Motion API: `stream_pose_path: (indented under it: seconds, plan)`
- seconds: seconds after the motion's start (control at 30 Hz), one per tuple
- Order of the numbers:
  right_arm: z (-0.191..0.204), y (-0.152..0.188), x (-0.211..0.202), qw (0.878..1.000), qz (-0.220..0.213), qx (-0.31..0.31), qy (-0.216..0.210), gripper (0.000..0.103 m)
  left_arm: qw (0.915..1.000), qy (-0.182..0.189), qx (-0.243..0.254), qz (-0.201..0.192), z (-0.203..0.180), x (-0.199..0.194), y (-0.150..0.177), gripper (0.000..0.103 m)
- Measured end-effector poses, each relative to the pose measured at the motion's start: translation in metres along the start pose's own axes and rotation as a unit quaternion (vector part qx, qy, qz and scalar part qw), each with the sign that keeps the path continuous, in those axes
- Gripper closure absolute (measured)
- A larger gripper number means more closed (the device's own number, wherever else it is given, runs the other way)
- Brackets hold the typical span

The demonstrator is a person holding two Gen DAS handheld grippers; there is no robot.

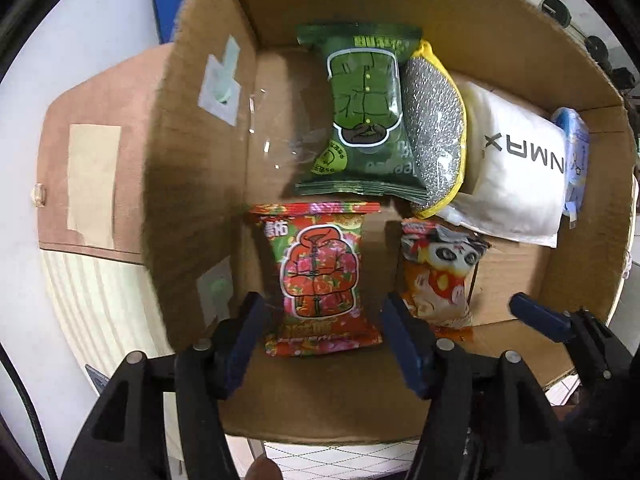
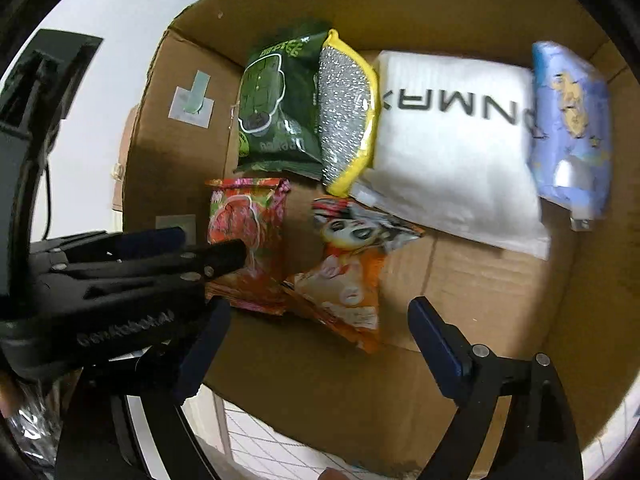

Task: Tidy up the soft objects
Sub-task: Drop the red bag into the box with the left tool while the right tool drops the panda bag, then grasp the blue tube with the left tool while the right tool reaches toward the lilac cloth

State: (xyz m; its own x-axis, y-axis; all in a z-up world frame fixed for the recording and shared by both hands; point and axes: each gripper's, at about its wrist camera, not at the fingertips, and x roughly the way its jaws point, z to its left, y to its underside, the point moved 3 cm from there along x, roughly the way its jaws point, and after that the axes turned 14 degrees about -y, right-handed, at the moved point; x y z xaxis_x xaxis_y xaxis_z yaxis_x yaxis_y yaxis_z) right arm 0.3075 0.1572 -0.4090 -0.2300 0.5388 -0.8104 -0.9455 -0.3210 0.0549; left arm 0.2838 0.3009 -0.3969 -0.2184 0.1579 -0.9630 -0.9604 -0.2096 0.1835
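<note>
An open cardboard box [image 1: 200, 152] [image 2: 480, 288] holds soft items. A green snack bag [image 1: 362, 108] [image 2: 276, 108] lies at the back, a yellow-edged silver scrub sponge [image 1: 434, 132] [image 2: 346, 112] beside it, then a white pillow pack [image 1: 516, 160] [image 2: 452, 140] and a blue tissue pack [image 1: 578, 156] [image 2: 568, 128]. A red snack bag [image 1: 320, 280] [image 2: 244, 240] and an orange panda snack bag [image 1: 440, 276] [image 2: 348, 264] lie in front. My left gripper [image 1: 324, 332] is open above the red bag, empty. My right gripper [image 2: 320, 328] is open above the panda bag, empty.
The right gripper's blue fingertip [image 1: 540, 316] shows in the left wrist view, and the left gripper's black body [image 2: 120, 276] shows in the right wrist view. A brown cardboard flap [image 1: 96, 176] and a white wall lie left of the box.
</note>
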Motion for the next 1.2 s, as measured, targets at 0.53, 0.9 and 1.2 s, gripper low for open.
stream_pose_path:
  seconds: [0.53,0.9,1.2]
  plan:
    - [0.013,0.045,-0.108,0.987,-0.097,-0.029,0.121,0.000,0.9873,-0.021,-0.062,-0.144,0.006,-0.097,0.085,0.044]
    - [0.040,0.097,-0.178,0.967,-0.186,-0.057,0.167,0.000,0.9645,-0.029,-0.093,-0.246,0.009,-0.152,0.137,0.001]
    - [0.064,0.139,-0.221,0.958,-0.226,-0.082,0.157,0.000,0.9494,-0.038,-0.102,-0.294,0.002,-0.189,0.174,0.001]
